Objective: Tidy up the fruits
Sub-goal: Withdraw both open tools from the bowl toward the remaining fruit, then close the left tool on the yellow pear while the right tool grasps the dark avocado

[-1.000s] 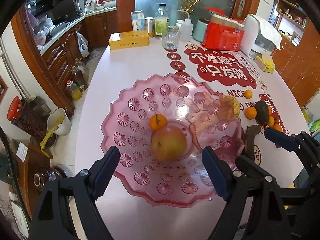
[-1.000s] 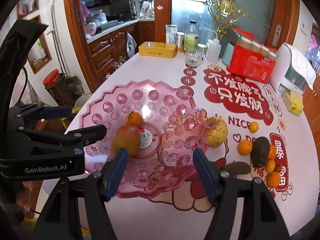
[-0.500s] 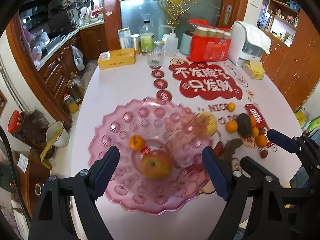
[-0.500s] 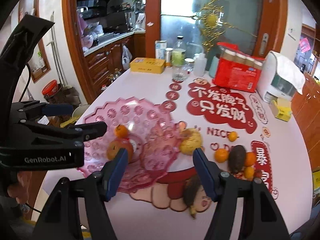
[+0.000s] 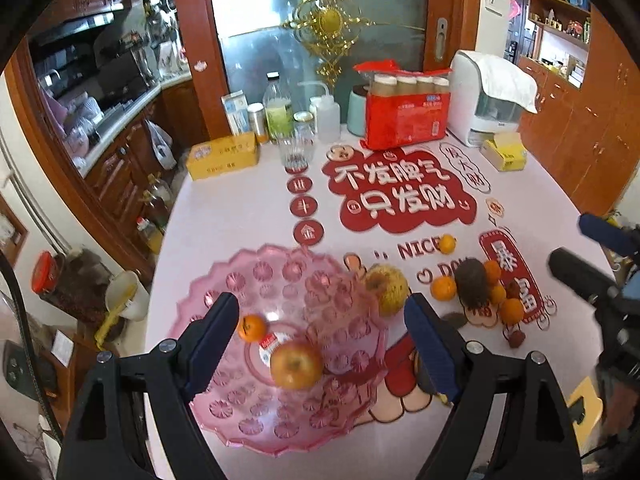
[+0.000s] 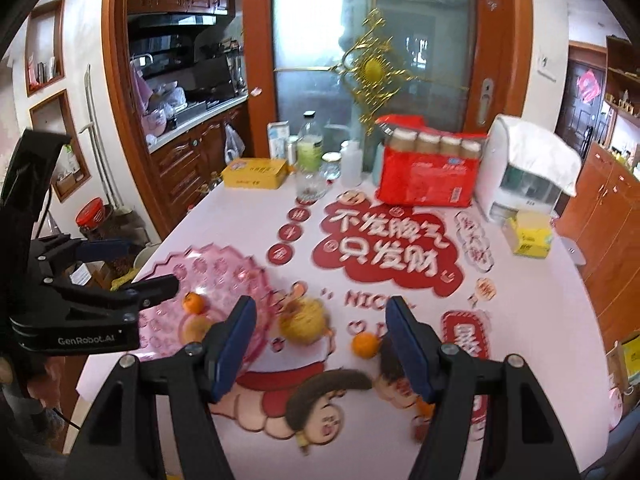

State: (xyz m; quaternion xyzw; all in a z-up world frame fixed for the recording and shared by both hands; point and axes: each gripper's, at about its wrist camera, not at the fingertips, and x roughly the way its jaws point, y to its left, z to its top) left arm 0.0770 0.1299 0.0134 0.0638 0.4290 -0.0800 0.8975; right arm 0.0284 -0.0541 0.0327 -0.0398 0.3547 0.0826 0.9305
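Observation:
A pink plastic fruit plate [image 5: 256, 280] [image 6: 216, 268] sits at the table's near left. In it lie a red-yellow apple [image 5: 296, 364] and a small tangerine [image 5: 251, 327] [image 6: 193, 303]. A yellow pear [image 5: 387, 289] [image 6: 303, 319] rests just right of the plate. Several tangerines [image 5: 443, 288] [image 6: 365, 345], a dark avocado [image 5: 472, 282] and a brown banana [image 6: 328, 390] lie further right. My left gripper [image 5: 320, 338] is open and empty above the plate. My right gripper [image 6: 320, 342] is open and empty above the pear and banana.
At the table's far end stand a yellow box [image 5: 223, 155], a glass [image 5: 297, 151], bottles [image 5: 279, 114], a red pack of jars [image 5: 406, 114], a white appliance [image 5: 486, 100] and a tissue box [image 5: 505, 154]. Kitchen cabinets [image 5: 120, 168] run along the left.
Both grippers have pulled back and up from the plate, so more of the table shows. The right gripper has swung right, now over the pear and banana. The apple stays in the plate.

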